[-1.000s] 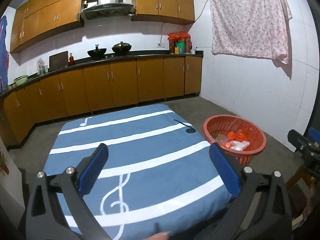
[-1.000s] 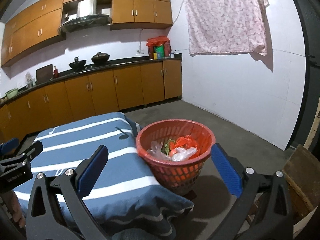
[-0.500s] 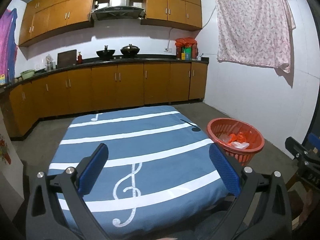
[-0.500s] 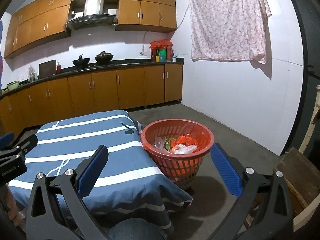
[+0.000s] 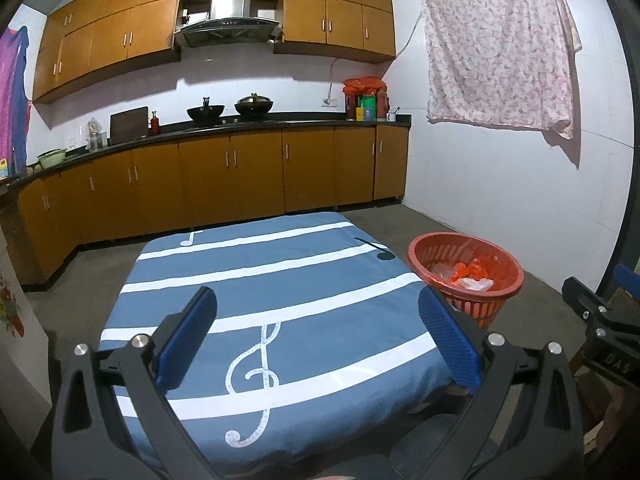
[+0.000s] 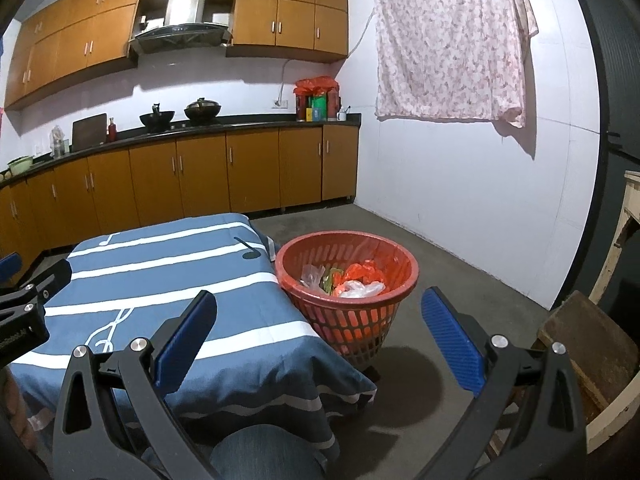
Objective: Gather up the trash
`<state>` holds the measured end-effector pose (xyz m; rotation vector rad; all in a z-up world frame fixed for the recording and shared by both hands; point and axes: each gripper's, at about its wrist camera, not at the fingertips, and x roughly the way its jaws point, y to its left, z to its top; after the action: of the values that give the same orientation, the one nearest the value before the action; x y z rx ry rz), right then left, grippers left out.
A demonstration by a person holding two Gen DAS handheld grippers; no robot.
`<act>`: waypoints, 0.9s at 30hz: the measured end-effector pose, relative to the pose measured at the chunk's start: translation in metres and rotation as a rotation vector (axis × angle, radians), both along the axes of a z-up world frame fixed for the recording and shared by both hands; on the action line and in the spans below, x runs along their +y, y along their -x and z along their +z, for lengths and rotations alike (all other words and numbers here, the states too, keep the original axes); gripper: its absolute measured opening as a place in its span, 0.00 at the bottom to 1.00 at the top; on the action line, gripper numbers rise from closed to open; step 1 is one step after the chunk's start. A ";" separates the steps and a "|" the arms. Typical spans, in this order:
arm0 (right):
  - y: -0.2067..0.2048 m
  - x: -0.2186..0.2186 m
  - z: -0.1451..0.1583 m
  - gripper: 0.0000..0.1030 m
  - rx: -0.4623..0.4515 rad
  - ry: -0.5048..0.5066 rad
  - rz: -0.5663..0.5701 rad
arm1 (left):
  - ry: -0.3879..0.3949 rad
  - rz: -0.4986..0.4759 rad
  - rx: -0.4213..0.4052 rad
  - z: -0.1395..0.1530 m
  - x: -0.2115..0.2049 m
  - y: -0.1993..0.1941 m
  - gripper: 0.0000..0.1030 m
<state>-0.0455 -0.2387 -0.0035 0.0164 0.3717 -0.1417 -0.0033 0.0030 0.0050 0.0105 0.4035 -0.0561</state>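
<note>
- The trash lies in the red basket, which stands on the floor just off the right edge of the surface, towards its far right corner: clear plastic, an orange bag and something green, heaped low inside the rim.
- The surface, under a blue cloth with white stripes and music notes, shows no loose trash in either view; its near edge is partly hidden behind the fingers.
- The right gripper has its blue fingers spread wide with nothing between them. It hangs above the near right corner of the surface, and the basket sits ahead of it, slightly right of centre, framed between the two fingers.
- The left gripper is likewise spread wide and empty. It hangs over the near edge of the surface, and the basket lies well off to its right, beyond its right finger.
- The right gripper is the nearer one to the basket; from the left one, the whole width of the surface lies in the way.
- The basket is round with its mouth upward, so there is no long axis to line up with; approach would be from above.
- Judging by this, collecting looks finished or nearly so.
</note>
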 end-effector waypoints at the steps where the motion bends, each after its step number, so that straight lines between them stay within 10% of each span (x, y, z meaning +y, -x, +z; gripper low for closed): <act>1: 0.000 0.000 -0.001 0.98 0.002 -0.001 0.000 | 0.002 -0.002 0.003 0.000 -0.001 0.000 0.96; 27: -0.001 -0.009 -0.005 0.98 0.035 -0.015 -0.017 | 0.004 -0.013 0.018 -0.004 -0.009 0.001 0.96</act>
<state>-0.0446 -0.2479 -0.0086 0.0323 0.4075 -0.1558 -0.0047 -0.0057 0.0007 0.0084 0.4214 -0.0695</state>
